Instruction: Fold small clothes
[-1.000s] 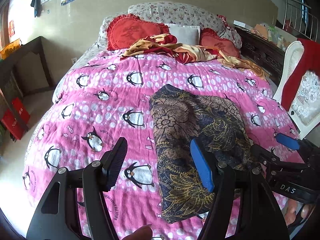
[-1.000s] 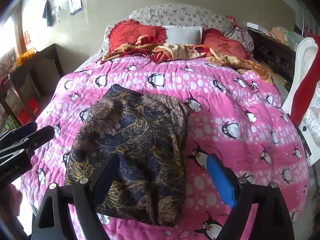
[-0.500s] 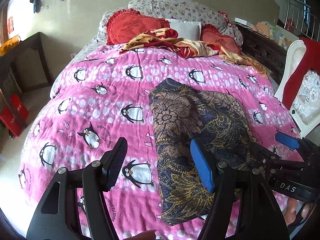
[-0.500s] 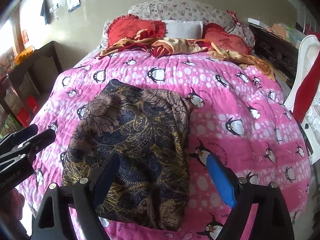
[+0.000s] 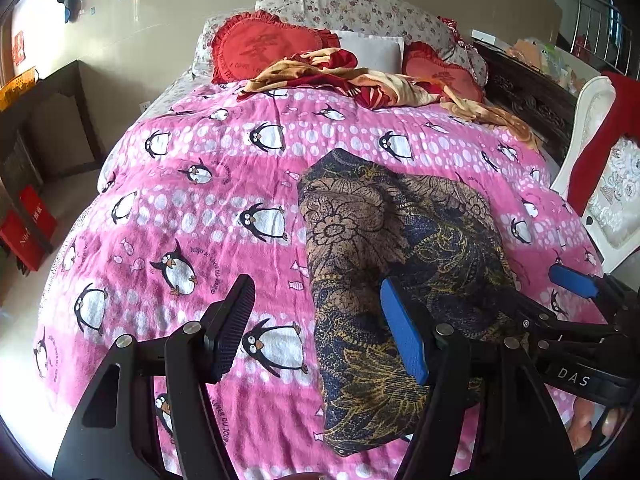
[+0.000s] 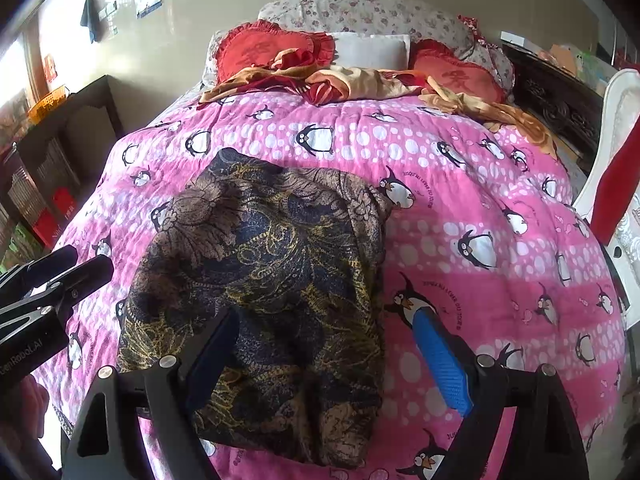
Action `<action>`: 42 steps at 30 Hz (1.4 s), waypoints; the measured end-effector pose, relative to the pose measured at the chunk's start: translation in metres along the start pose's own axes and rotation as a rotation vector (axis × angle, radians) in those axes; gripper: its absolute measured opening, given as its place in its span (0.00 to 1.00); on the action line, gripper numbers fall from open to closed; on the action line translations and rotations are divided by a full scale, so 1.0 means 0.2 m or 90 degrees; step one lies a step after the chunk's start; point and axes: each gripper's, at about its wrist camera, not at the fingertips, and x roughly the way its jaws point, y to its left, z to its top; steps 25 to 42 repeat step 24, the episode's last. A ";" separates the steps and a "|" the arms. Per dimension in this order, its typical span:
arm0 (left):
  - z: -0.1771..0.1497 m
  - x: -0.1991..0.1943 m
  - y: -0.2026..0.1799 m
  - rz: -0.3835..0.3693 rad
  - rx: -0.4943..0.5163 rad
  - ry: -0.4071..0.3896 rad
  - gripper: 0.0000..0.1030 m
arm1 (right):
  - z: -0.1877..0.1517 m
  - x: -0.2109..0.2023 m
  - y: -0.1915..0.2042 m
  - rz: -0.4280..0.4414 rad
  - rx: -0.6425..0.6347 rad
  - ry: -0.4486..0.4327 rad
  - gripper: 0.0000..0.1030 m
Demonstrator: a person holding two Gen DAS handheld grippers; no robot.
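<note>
**Both grippers open over the garment's near end**

Garment (image 6: 264,280): dark floral cloth, lying on the pink quilt (image 6: 460,208) of the bed, roughly mid-bed, well short of the pillows (image 5: 360,12). Looks already folded at least once: a long flattish bundle. Long axis runs from the near hem away toward the pillows, leaning a little.

Left gripper (image 5: 316,328): jaws spread wide, nothing between them. It sits over the garment's left long edge; blue finger above cloth, black finger above bare quilt.

Right gripper (image 6: 332,356): jaws also apart, empty. Dark finger over the cloth near the hem, blue finger past the garment's right edge, over quilt.

Neither touches the cloth, as far as can be told. Both sit about equally near the hem, one per corner.

Judgement: next fold likely goes along the long axis, near hem lifted toward the far end. Each gripper would need to drop and pinch its own corner.
</note>
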 end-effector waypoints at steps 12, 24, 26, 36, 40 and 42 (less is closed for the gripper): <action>0.01 0.01 0.01 0.003 0.002 -0.001 0.64 | 0.02 0.02 0.03 0.000 -0.013 0.003 0.84; 0.01 0.06 0.04 0.000 0.020 -0.008 0.64 | 0.02 0.08 0.04 0.011 -0.011 0.012 0.84; 0.01 0.06 0.04 0.000 0.020 -0.008 0.64 | 0.02 0.08 0.04 0.011 -0.011 0.012 0.84; 0.01 0.06 0.04 0.000 0.020 -0.008 0.64 | 0.02 0.08 0.04 0.011 -0.011 0.012 0.84; 0.01 0.06 0.04 0.000 0.020 -0.008 0.64 | 0.02 0.08 0.04 0.011 -0.011 0.012 0.84; 0.01 0.06 0.04 0.000 0.020 -0.008 0.64 | 0.02 0.08 0.04 0.011 -0.011 0.012 0.84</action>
